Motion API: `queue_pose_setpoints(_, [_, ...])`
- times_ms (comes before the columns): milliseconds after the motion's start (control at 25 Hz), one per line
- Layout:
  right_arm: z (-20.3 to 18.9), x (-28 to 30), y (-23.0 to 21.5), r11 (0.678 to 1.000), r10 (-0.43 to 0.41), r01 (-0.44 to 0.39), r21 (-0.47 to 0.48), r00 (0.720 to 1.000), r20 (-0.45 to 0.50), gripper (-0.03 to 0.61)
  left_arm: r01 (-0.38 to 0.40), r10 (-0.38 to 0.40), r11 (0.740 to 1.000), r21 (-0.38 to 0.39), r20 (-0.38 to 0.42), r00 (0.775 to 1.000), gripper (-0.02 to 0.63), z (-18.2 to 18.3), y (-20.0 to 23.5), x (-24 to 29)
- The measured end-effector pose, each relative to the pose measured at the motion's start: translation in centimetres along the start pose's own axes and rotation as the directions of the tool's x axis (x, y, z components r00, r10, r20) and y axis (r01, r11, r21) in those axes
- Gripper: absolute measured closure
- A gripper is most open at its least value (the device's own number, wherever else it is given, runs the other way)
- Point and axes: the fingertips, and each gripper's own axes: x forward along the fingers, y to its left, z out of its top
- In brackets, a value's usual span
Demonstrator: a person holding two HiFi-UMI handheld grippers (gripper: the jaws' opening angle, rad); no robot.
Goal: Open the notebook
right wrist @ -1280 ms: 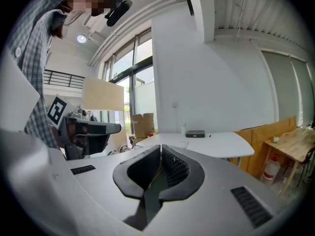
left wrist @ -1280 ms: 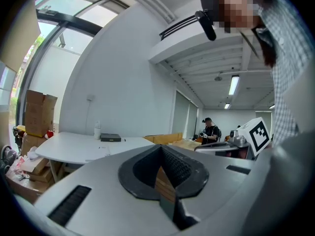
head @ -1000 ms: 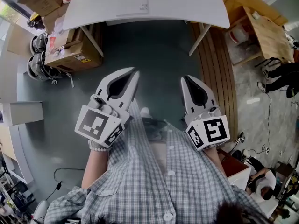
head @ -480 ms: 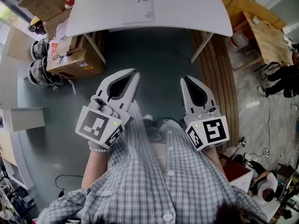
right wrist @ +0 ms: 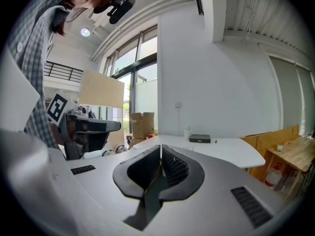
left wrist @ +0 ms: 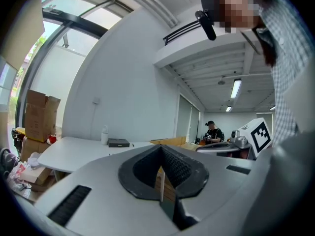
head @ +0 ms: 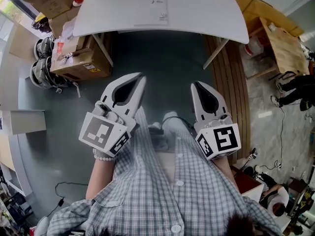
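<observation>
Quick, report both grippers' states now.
Left gripper: closed, holding nothing.
Right gripper: closed, holding nothing.

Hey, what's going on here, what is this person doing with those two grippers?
A person in a checked shirt holds a gripper in each hand, out in front and about level. The left gripper and the right gripper are both shut with nothing between the jaws. The white table stands ahead, apart from them, with a flat white booklet, probably the notebook, and a dark flat item on it. Neither gripper touches anything on it.
</observation>
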Motion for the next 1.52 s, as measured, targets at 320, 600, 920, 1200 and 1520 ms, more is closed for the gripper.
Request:
queue_pose_setpoints(320, [0.1, 2.2, -0.1, 0.999, 0.039, -0.039, -0.010, 0.999, 0.000, 0.554, -0.047, 0.047, 0.999, 0.003, -0.004, 0.999, 0.606, -0.2, 1.6, -0.3])
queue_pose_setpoints(600, [-0.1, 4.7, -0.8, 0.997, 0.076, -0.076, -0.024, 0.997, 0.006, 0.554, -0.073, 0.073, 0.997, -0.012, 0.003, 0.997, 0.606, -0.3, 3.3, 1.5])
queue_pose_setpoints(920, [1.1, 8.7, -3.3, 0.992, 0.096, -0.095, -0.078, 0.995, 0.006, 0.552, -0.083, 0.083, 0.996, 0.011, 0.017, 0.996, 0.606, 1.4, 5.5, 5.5])
queue_pose_setpoints(1200, [2.3, 13.0, -5.1, 0.984, 0.149, -0.148, -0.100, 0.989, 0.002, 0.552, -0.130, 0.130, 0.991, 0.006, 0.024, 0.991, 0.606, 2.3, 8.4, 8.3])
queue_pose_setpoints(1520, [3.2, 18.1, -7.8, 0.971, 0.210, -0.210, -0.114, 0.978, -0.014, 0.554, -0.190, 0.190, 0.982, -0.001, 0.039, 0.981, 0.606, 3.3, 11.7, 12.1])
